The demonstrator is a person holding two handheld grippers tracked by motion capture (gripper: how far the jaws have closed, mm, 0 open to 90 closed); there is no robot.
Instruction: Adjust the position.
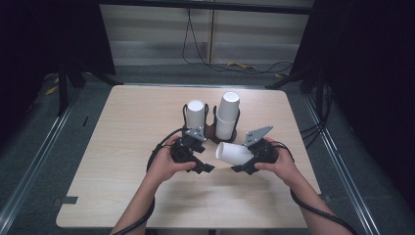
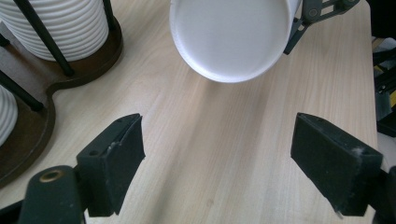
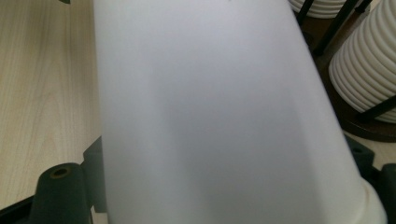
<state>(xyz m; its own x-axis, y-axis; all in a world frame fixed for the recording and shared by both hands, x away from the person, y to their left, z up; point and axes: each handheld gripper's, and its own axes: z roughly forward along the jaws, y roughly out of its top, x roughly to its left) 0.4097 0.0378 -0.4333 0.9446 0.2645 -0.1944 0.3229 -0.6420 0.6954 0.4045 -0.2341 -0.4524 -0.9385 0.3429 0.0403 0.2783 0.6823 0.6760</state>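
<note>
Above the surface, near the cup holder, the right claw pinches a white cup held sideways; the left claw is spread, empty, facing its base. Close gently around the base, avoiding crushing.

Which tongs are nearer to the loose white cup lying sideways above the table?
Right. The right tongs are shut on the white cup, holding it sideways. The left tongs hang open just to its left, not touching, with the cup's base facing them.
</note>
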